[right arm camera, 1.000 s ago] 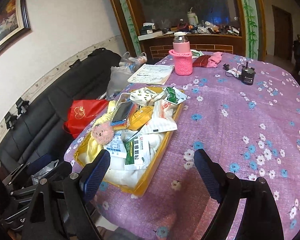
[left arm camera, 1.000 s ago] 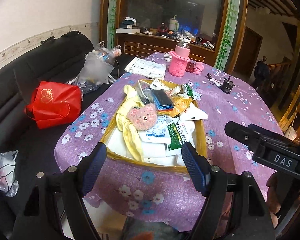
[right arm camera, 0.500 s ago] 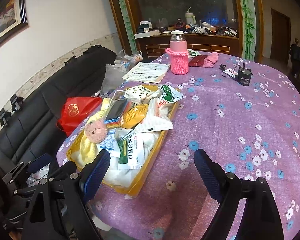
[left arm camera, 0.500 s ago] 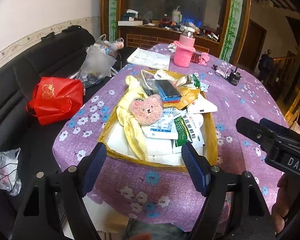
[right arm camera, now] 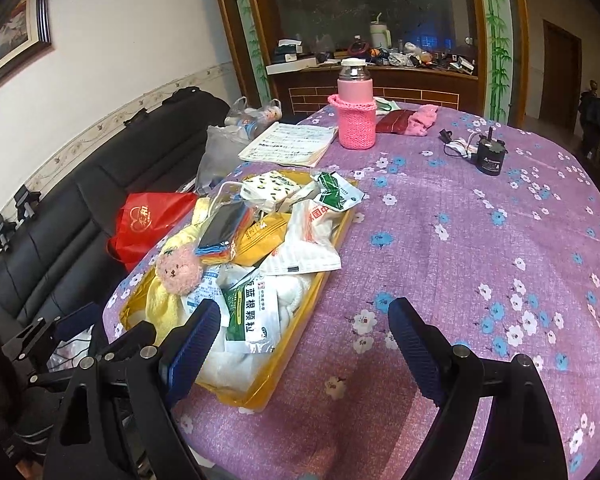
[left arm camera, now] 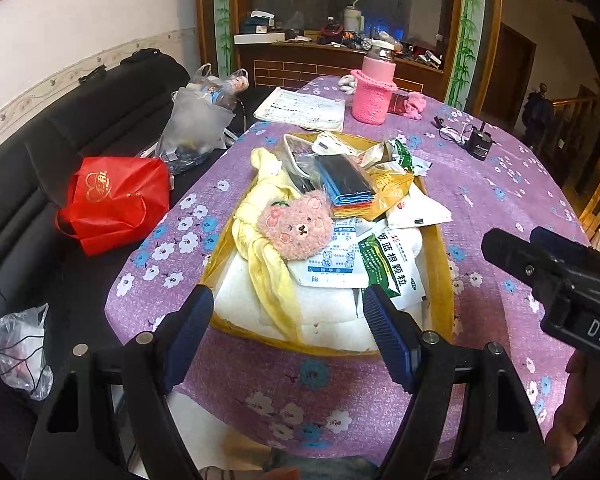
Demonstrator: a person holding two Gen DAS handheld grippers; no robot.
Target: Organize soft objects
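Left gripper (left arm camera: 288, 320) jaws apart, empty, poised at near edge of yellow tray (left arm camera: 444, 264). Right gripper (right arm camera: 304, 332) also apart, empty, over purple floral tablecloth (right arm camera: 460, 240), tray to its left. Pink plush bear (left arm camera: 296, 228) sits just ahead of left gripper, on yellow cloth (left arm camera: 272, 276) and medicine sachets (left arm camera: 392, 268). Looks like approach step; next: advance, close on bear.

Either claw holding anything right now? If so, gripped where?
Nothing is held. The left claw and right claw are both open and empty, short of the yellow tray piled with soft items; the pink plush bear lies ungripped.
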